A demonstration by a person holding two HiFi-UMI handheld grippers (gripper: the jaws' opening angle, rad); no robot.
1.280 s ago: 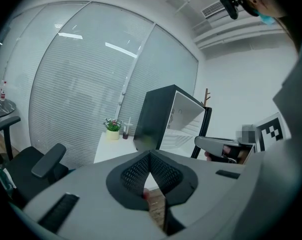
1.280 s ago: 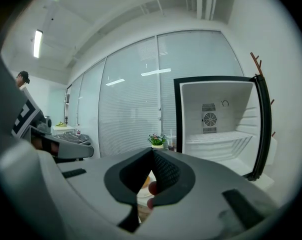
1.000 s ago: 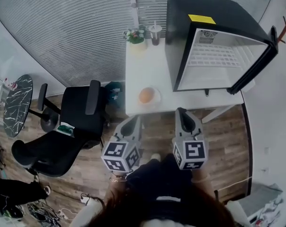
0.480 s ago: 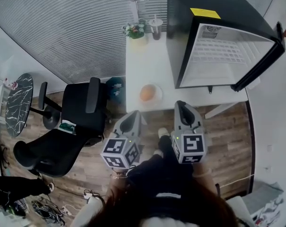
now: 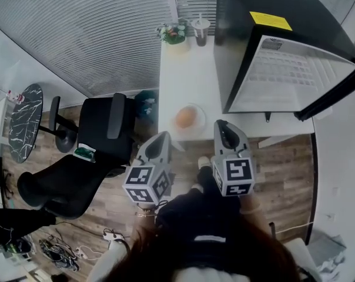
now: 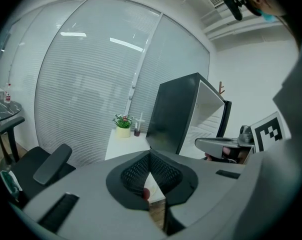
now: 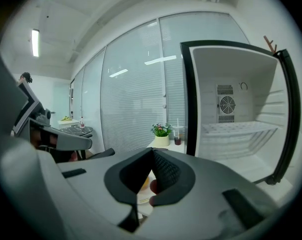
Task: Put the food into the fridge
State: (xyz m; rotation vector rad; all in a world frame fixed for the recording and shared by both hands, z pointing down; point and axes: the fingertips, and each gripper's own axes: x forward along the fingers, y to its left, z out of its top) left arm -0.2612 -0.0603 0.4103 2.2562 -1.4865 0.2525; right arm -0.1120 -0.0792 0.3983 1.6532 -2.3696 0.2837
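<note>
An orange round piece of food (image 5: 184, 117) lies on a white plate (image 5: 196, 127) near the front edge of the white table (image 5: 186, 75). The black fridge (image 5: 283, 69) stands on the table at the right, its door (image 5: 336, 93) swung open and its white inside bare. My left gripper (image 5: 160, 141) is shut and empty, pointing at the table's front edge just left of the plate. My right gripper (image 5: 222, 128) is also shut and empty, its tip just right of the plate. In the right gripper view the gripper (image 7: 152, 151) faces the open fridge (image 7: 236, 134).
A potted plant (image 5: 173, 34) and a cup with a straw (image 5: 201, 31) stand at the table's far end. A black office chair (image 5: 95, 140) is close on the left, a round dark marble table (image 5: 23, 119) beyond it. Cables (image 5: 60, 257) lie on the wooden floor.
Both grippers have moved forward and slightly down toward the table's front edge, ending on either side of the plate. Their jaws stayed shut.
</note>
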